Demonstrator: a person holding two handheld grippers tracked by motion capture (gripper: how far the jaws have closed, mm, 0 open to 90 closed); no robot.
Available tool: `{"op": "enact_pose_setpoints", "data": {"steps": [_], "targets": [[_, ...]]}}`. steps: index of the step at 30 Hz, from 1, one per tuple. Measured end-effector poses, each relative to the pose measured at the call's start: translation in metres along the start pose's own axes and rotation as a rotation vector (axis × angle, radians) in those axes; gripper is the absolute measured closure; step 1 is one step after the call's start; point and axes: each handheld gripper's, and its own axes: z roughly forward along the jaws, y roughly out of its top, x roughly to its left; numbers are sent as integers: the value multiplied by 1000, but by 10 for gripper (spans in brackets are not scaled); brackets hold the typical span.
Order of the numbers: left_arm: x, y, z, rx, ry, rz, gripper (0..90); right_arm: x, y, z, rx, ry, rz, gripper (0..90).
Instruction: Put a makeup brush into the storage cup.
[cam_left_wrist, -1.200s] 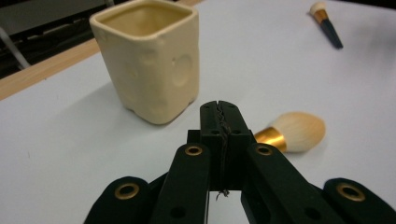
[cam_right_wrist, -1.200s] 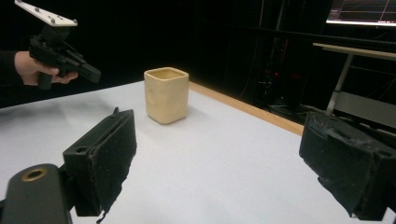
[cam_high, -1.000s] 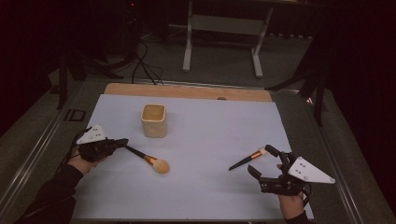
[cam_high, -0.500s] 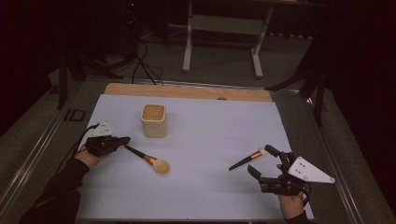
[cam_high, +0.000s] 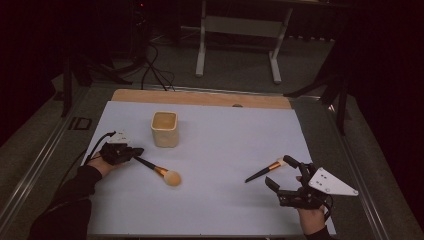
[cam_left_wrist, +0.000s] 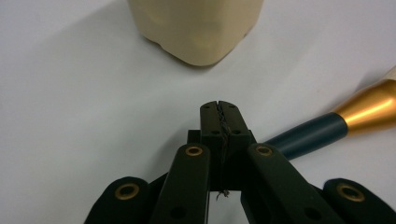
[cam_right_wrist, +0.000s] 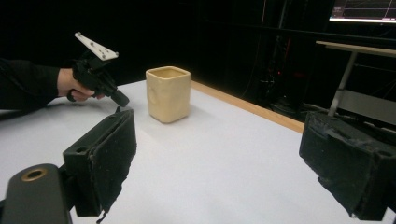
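From high up, your left gripper (cam_high: 134, 152) sits at the thin end of the big brush (cam_high: 156, 170). The brush lies flat on the white table (cam_high: 225, 145). Its long line runs away from your gripper, toward the middle of the table, with the fluffy tip at the far end. The cream cup (cam_high: 164, 129) stands just past your gripper, close by. Your right gripper (cam_high: 282, 175) is wide open, and the small brush (cam_high: 264, 171) lies just in front of it, thin end pointing away toward the middle.

In the left gripper view, your left gripper (cam_left_wrist: 219, 108) has its jaws pressed tight together. I cannot tell if the handle tip is caught underneath them. The big brush (cam_left_wrist: 327, 133) comes out from beside the jaws, dark handle first and then the gold ring. The cream cup (cam_left_wrist: 194, 28) is straight ahead.

In the right gripper view, your right gripper (cam_right_wrist: 217, 154) holds nothing, with its pads far apart. The cream cup (cam_right_wrist: 168, 93) stands ahead, and your left gripper (cam_right_wrist: 122, 99) is beyond it.

To do this well, check your hold first. Lift the brush slowly and keep it level so the heavy fluffy end does not droop. Then tip it up and lower it into the cup.
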Motion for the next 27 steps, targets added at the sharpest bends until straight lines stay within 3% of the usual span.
{"op": "enact_pose_setpoints", "data": {"steps": [13, 27], "targets": [[8, -2, 7, 54, -11, 2, 900, 0, -1, 1, 5, -1, 1, 109], [1, -4, -3, 99, -55, 30, 900, 1, 0, 0, 4, -3, -1, 109]]}}
